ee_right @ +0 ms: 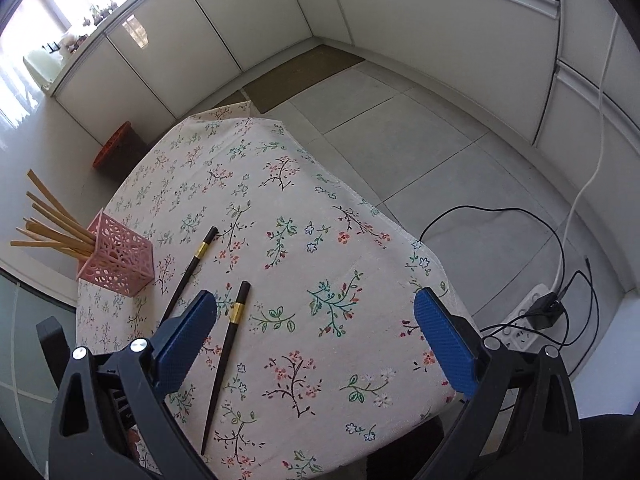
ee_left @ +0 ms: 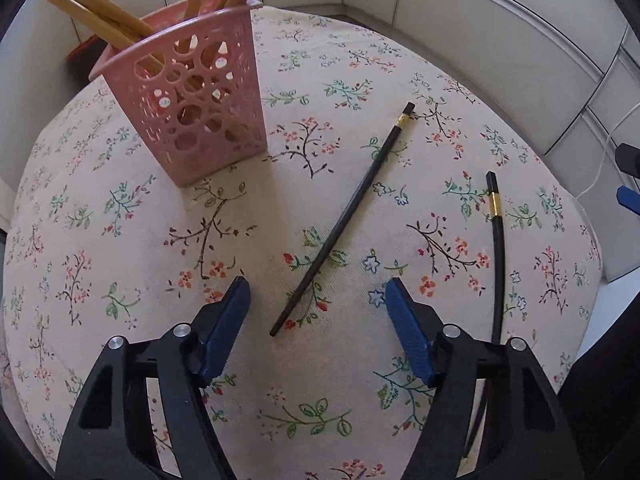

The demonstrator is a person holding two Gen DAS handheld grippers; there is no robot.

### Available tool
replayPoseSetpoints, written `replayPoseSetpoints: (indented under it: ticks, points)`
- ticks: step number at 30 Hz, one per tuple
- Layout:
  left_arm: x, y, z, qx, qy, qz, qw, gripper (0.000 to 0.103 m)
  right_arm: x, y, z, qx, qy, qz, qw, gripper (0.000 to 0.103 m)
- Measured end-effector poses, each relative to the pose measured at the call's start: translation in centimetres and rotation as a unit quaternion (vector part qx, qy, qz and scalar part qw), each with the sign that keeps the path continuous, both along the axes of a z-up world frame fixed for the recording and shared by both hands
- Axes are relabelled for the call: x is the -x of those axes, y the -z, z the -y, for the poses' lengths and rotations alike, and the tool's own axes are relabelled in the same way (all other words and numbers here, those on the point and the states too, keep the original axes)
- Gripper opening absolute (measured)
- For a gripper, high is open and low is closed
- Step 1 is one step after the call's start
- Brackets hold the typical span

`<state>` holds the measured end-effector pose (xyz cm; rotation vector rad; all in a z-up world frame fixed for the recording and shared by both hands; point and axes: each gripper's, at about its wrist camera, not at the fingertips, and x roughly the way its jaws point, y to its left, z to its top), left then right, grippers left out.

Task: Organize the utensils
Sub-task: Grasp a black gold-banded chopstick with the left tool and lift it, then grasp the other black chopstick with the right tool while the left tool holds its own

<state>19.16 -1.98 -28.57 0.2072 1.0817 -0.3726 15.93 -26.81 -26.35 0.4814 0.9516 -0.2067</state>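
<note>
The left claw (ee_left: 316, 292) is hanging open just above the flowered cloth (ee_left: 340, 392) on the bench, its blue pads either side of the tip of one black chopstick (ee_left: 352, 208) without touching it; the second black chopstick (ee_left: 497, 256) is lying well to its right. The right claw (ee_right: 316, 312) is gaping wide and empty; the pink holder (ee_right: 118, 260) is standing upright, carrying wooden chopsticks (ee_right: 52, 224).
</note>
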Motion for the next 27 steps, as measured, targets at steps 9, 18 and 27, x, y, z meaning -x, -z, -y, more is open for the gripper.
replayPoseSetpoints:
  ticks: [9,18,27]
  points:
    - [1.6,-0.1,2.0,-0.039,0.079,0.015,0.996,0.004,-0.1,0.5,-0.9,0.014,-0.013,-0.015,1.0,0.096]
    - [9.2,-8.8,0.9,-0.003,0.118,0.134,0.9839,0.003,0.2,-0.3,-4.4,0.049,-0.094,0.014,0.994,0.096]
    - [11.5,-15.6,-3.6,0.092,0.05,0.234,0.9666,0.003,1.1,2.4,-10.8,0.092,-0.185,-0.055,0.977,0.096]
